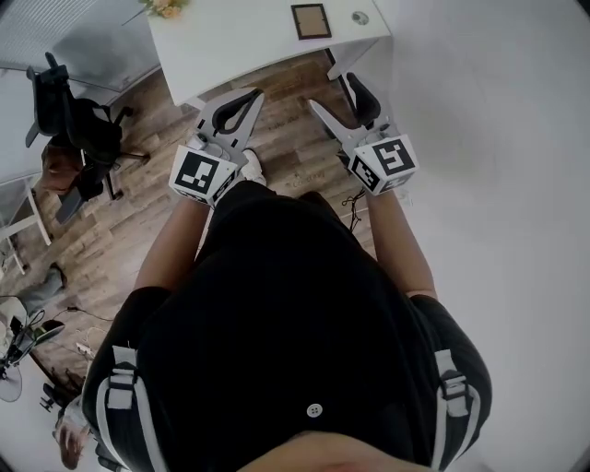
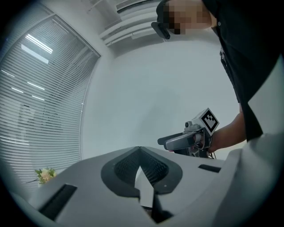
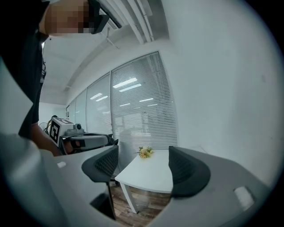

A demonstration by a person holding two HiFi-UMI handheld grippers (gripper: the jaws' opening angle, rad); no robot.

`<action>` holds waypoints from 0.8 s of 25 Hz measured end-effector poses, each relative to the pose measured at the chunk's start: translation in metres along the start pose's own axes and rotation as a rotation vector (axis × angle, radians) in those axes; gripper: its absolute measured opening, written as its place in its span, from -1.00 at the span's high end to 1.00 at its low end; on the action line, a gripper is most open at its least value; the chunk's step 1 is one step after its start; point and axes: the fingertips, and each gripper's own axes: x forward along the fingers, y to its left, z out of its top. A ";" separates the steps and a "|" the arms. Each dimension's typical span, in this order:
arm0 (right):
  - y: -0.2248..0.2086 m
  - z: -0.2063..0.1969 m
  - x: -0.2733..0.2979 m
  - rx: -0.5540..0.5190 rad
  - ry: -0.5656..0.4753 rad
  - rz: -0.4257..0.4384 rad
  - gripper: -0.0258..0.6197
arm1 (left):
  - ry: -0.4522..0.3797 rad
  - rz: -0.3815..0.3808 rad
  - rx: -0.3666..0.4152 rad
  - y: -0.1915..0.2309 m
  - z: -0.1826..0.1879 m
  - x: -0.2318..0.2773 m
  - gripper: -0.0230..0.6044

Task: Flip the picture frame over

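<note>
The picture frame (image 1: 311, 20), brown-rimmed with a dark panel, lies flat on the white table (image 1: 240, 41) at the far end of the head view. Both grippers are held in the air short of the table's near edge. My left gripper (image 1: 253, 94) is shut, its ribbed pads pressed together with nothing between them (image 2: 141, 155). My right gripper (image 1: 334, 92) stands open and empty (image 3: 142, 166), looking across the table top (image 3: 148, 175). Neither gripper view shows the frame. Each gripper shows in the other's view: the right gripper (image 2: 191, 137), the left gripper (image 3: 80, 139).
A small bunch of flowers (image 1: 166, 7) (image 3: 145, 152) sits on the table's far left corner, and a small round object (image 1: 359, 17) lies right of the frame. A black office chair (image 1: 74, 129) stands on the wood floor at left. A white wall runs along the right.
</note>
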 end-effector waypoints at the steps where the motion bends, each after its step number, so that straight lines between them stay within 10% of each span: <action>1: -0.001 0.001 0.013 0.001 0.005 -0.007 -0.17 | -0.005 -0.005 -0.002 0.014 0.001 0.001 0.91; 20: -0.026 0.001 0.131 0.041 0.078 -0.122 -0.17 | 0.001 -0.111 -0.043 0.144 -0.011 0.036 0.91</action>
